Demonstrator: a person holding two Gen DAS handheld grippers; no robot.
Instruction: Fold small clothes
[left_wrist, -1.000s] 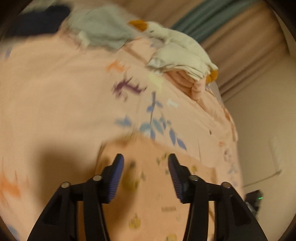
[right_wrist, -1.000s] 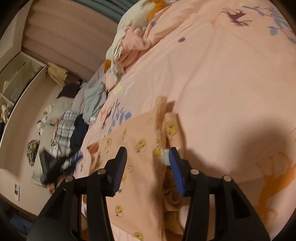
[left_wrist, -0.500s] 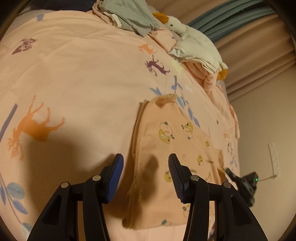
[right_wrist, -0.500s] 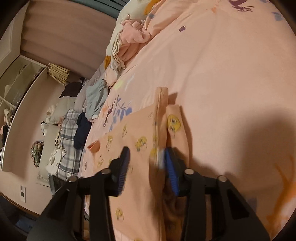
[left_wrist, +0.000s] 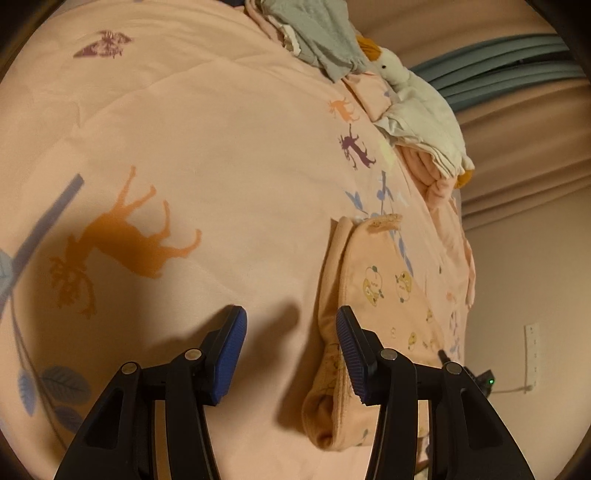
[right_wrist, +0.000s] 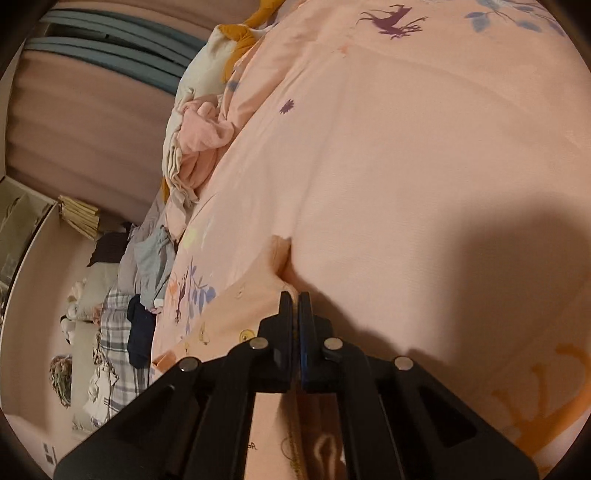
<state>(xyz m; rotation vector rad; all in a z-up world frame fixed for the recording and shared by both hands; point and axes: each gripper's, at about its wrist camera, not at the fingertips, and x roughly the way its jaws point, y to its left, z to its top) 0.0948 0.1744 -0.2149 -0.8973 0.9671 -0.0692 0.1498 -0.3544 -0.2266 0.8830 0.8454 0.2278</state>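
A small peach garment with yellow cartoon prints (left_wrist: 373, 295) lies on the peach bedspread (left_wrist: 207, 147). In the left wrist view it sits at the right, its left edge folded into a thick roll. My left gripper (left_wrist: 291, 332) is open and empty above the bedspread, its right finger over the garment's rolled edge. In the right wrist view my right gripper (right_wrist: 294, 301) is shut on the garment's (right_wrist: 236, 317) folded edge, which bunches up just ahead of the fingertips. The bedspread (right_wrist: 406, 166) spreads beyond it.
A pile of folded pink and white clothes with a stuffed duck (left_wrist: 417, 110) lies at the far side of the bed, also in the right wrist view (right_wrist: 199, 140). Grey, plaid and dark clothes (right_wrist: 144, 288) lie along the bed's left edge. Curtains (left_wrist: 517, 110) hang behind.
My right gripper has closed from open onto the garment's folded edge. My left gripper has drifted left, so the garment now sits more to its right.
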